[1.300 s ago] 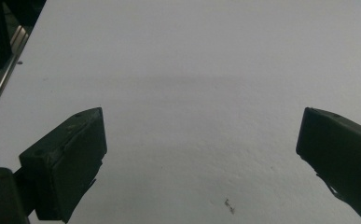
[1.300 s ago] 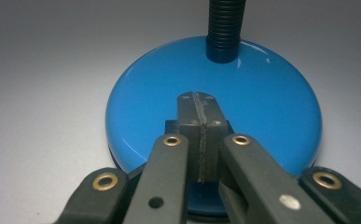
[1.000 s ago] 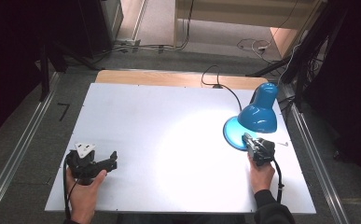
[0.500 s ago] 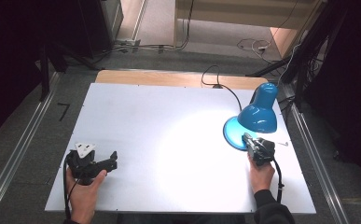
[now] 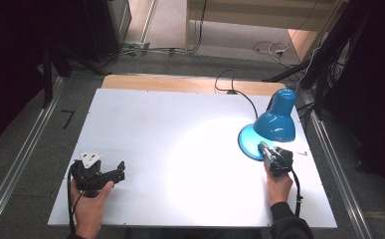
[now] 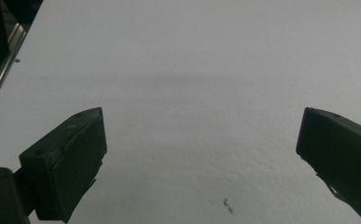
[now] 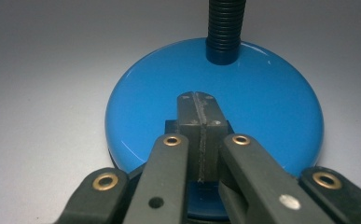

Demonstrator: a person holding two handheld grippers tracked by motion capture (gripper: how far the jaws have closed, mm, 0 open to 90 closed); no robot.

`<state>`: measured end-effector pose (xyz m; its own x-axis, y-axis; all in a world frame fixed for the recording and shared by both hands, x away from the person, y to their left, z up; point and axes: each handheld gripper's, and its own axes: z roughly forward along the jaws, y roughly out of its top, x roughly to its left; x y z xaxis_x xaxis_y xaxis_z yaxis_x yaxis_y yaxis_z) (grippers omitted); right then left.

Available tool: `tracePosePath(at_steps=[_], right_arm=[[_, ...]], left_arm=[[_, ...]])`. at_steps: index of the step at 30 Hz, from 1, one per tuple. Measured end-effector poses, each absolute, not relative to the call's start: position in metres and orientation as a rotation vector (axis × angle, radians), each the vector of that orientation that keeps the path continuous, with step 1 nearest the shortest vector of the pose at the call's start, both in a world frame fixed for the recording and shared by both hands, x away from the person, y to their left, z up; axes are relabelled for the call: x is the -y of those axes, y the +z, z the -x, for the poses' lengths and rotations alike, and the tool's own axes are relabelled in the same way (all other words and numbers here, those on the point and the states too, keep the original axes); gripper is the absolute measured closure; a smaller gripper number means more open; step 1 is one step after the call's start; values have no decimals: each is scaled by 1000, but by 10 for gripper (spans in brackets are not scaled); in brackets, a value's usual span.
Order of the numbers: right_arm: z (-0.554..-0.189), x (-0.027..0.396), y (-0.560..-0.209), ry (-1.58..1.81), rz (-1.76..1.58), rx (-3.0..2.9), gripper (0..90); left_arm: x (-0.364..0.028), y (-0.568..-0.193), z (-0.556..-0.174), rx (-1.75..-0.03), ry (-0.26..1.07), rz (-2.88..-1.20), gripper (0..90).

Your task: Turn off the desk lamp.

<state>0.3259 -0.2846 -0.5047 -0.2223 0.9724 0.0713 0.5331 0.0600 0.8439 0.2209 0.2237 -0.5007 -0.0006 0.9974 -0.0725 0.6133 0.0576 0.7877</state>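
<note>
A blue desk lamp stands at the table's right: its shade (image 5: 275, 122) bends down over its round blue base (image 5: 244, 139), and it throws a bright patch on the white table (image 5: 180, 114). My right gripper (image 5: 262, 146) is shut, jaws pressed together, with the tips over the near part of the base. In the right gripper view the gripper (image 7: 197, 98) lies on a dark block on the base (image 7: 271, 102), below the black ribbed neck (image 7: 225, 28). My left gripper (image 5: 122, 169) rests open at the table's front left, with bare table between its fingers (image 6: 75, 144).
The lamp's black cable (image 5: 240, 94) runs from the base to the back edge over a wooden strip (image 5: 180, 82). Metal rails (image 5: 21, 164) flank the table on both sides. Dark stands and loose cables crowd the floor at the back right (image 5: 324, 59).
</note>
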Motion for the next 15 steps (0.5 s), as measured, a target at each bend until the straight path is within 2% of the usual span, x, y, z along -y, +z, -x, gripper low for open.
tracePosePath(at_steps=[15], right_arm=[[-328, 283, -505, 1039, -1518, -1795, 879]], left_arm=[[-226, -501, -221, -1690, 741, -1614, 23]])
